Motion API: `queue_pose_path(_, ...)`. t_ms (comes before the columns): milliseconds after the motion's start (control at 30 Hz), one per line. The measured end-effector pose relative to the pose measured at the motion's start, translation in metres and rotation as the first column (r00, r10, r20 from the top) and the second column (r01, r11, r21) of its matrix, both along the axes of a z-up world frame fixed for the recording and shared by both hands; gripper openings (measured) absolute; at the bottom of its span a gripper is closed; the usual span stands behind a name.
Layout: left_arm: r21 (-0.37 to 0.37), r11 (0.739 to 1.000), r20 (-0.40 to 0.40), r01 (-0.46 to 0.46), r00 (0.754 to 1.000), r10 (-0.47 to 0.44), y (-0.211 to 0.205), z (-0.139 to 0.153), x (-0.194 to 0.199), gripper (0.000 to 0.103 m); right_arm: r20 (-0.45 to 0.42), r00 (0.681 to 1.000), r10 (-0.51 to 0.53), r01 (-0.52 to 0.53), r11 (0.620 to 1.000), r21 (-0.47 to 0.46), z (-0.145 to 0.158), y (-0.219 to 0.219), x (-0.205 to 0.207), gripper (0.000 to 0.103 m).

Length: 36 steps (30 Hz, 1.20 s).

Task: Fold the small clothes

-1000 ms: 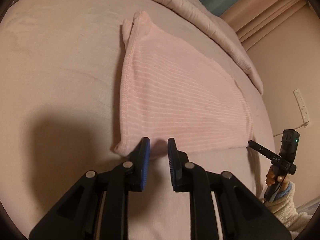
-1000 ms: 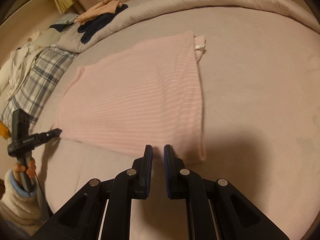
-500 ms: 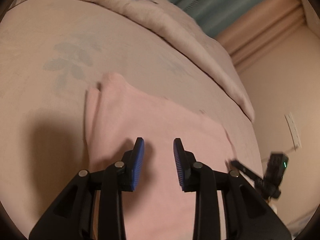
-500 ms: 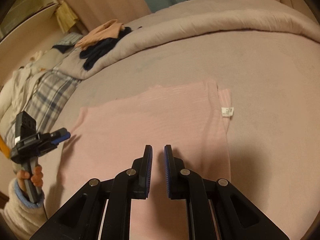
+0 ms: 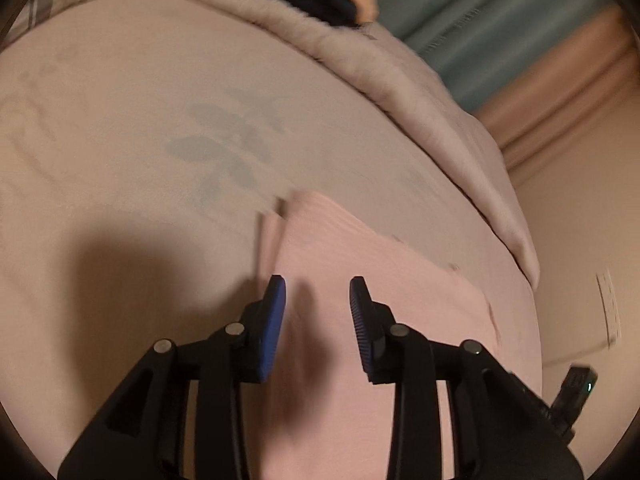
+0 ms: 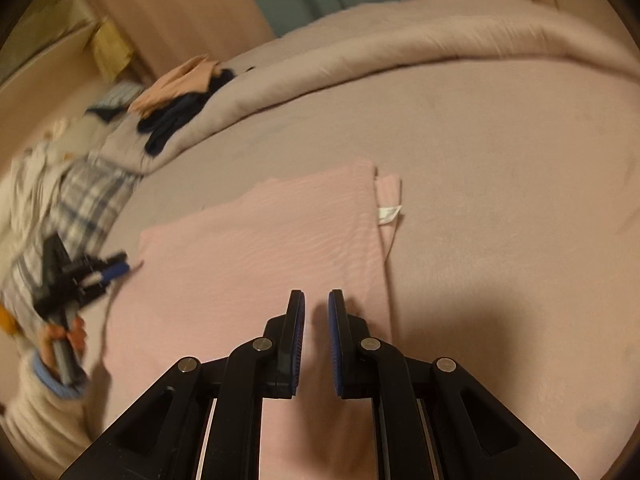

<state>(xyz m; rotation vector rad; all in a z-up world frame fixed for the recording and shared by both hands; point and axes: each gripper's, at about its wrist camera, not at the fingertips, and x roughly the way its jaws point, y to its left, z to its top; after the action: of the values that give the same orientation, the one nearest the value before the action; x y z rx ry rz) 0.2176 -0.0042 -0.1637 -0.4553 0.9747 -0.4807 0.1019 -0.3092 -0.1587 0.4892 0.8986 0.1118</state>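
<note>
Right wrist view: pink ribbed garment spread flat on the bed, already folded at least once, judging by the doubled layer and the white care label poking out at its far right edge. Still a broad rectangle, so likely one or more folds left before it counts as small and tidy. More clothes piled on the rolled duvet at the far left corner, probably still to do.

Right gripper held over the garment's near right part, jaws nearly together, nothing pinched between the pads, cloth beneath and not lifted. Left gripper seen at the garment's left edge, held in a hand with a fleecy sleeve.

Left wrist view: left gripper above the garment's left edge, jaws opening, only air between the blue pads, fabric lying flat below. Neither gripper holding the garment at present.
</note>
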Motion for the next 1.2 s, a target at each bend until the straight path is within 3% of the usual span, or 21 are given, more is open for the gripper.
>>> queue_pose_path(167, 0.092, 0.992, 0.059, 0.081, 0.995, -0.086, -0.008, 0.006, -0.062, 0.034, -0.021, 0.999, 0.049, -0.050, 0.998, -0.041, -0.003, 0.021, -0.020, 0.010)
queue_pose_path(200, 0.142, 0.986, 0.063, 0.091, 0.993, -0.101, -0.012, 0.002, -0.074, 0.036, -0.044, 0.997, 0.058, -0.060, 0.996, -0.060, -0.008, 0.026, -0.022, 0.011)
queue_pose_path(267, 0.213, 0.971, 0.037, 0.106, 0.992, -0.117, -0.016, -0.011, -0.089, 0.036, -0.103, 0.993, 0.065, -0.077, 0.991, -0.109, -0.018, 0.032, -0.024, 0.011)
queue_pose_path(333, 0.223, 0.969, -0.005, 0.106, 0.994, -0.108, -0.010, -0.025, -0.099, 0.036, -0.137, 0.988, 0.070, -0.092, 0.984, -0.156, -0.024, 0.038, -0.026, 0.011)
queue_pose_path(467, 0.234, 0.967, 0.001, 0.098, 0.995, -0.101, 0.000, -0.028, -0.113, 0.036, -0.141, 0.987, 0.082, -0.103, 0.984, -0.149, -0.014, 0.041, -0.041, 0.028)
queue_pose_path(600, 0.206, 0.975, -0.004, 0.084, 0.996, -0.085, 0.012, -0.025, -0.127, 0.040, -0.124, 0.990, 0.066, -0.078, 0.993, -0.089, -0.006, 0.034, -0.057, 0.032)
queue_pose_path(700, 0.176, 0.982, -0.007, 0.062, 0.998, -0.062, 0.022, -0.023, -0.138, 0.051, -0.111, 0.992, 0.054, -0.056, 0.998, -0.014, -0.006, 0.028, -0.065, 0.041)
queue_pose_path(800, 0.119, 0.993, -0.025, 0.012, 1.000, -0.010, 0.029, -0.025, -0.139, 0.062, -0.099, 0.994, 0.048, -0.049, 0.999, -0.013, -0.003, 0.027, -0.073, 0.042)
queue_pose_path(933, 0.067, 0.997, -0.077, -0.045, 0.996, 0.050, 0.047, -0.032, -0.135, 0.062, -0.096, 0.993, 0.063, -0.064, 0.998, 0.000, -0.003, 0.037, -0.074, 0.042)
queue_pose_path(1200, -0.116, 0.993, -0.180, 0.002, 0.983, -0.023, 0.054, -0.043, -0.096, 0.062, -0.078, 0.989, 0.124, -0.121, 0.992, 0.034, -0.002, 0.061, -0.061, 0.043)
